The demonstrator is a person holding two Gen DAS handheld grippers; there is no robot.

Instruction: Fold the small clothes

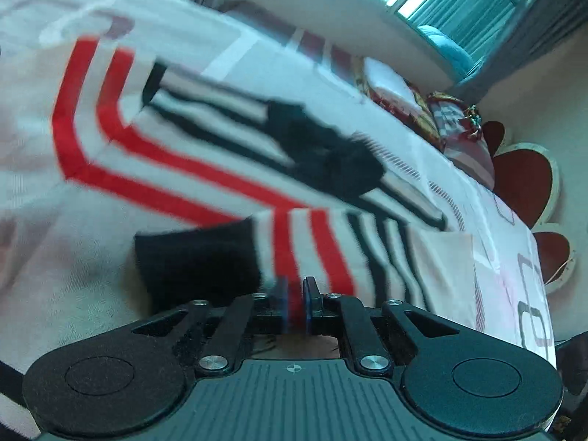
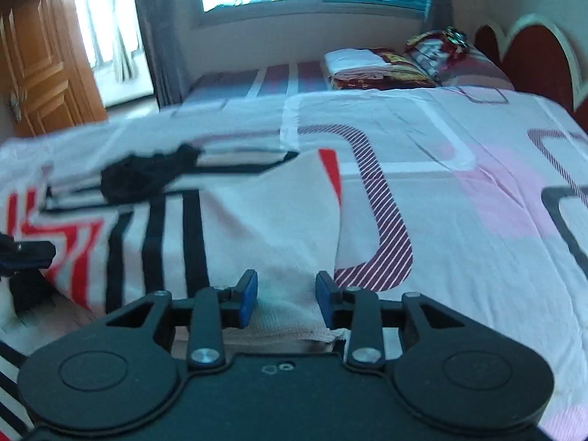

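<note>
A small white garment (image 1: 205, 154) with red and black stripes and a black patch lies spread on the bed. My left gripper (image 1: 295, 305) is shut on its near striped edge, pinching red-and-white cloth between the blue pads. In the right wrist view the same garment (image 2: 257, 220) lies to the left and centre. My right gripper (image 2: 286, 297) is open, its blue pads either side of the garment's white corner, with the cloth lying between them. The left gripper's black body (image 2: 25, 253) shows at the left edge of that view.
The bed (image 2: 477, 202) has a white and pink patterned sheet. Folded bedding and pillows (image 2: 382, 66) sit at the far end near a red headboard (image 2: 529, 55). A wooden door (image 2: 40, 66) stands at the left, a window behind.
</note>
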